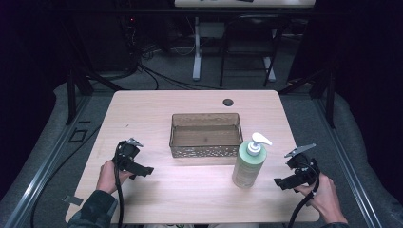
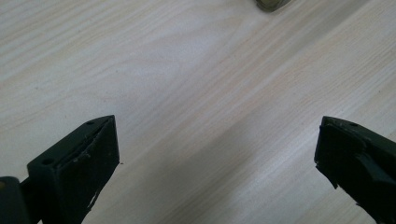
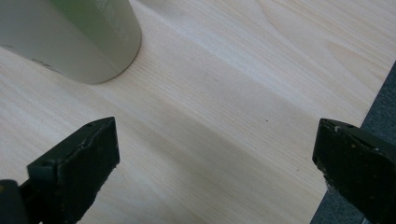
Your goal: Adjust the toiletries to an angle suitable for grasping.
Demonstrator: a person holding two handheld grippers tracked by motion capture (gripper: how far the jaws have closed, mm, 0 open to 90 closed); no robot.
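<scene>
We were at the reach, both the left gripper [image 1: 142, 170] and right gripper [image 1: 280, 182] spread wide and empty over the table [image 1: 157, 102], the bottle [image 1: 249, 163] upright just before the basket [image 1: 205, 135], so next we judged the right needed to close in squarely.

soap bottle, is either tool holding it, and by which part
Nothing is held. The left tool and right tool both stand open with only bare table between their jaws. The soap bottle stands free, upright in front of the basket.
</scene>
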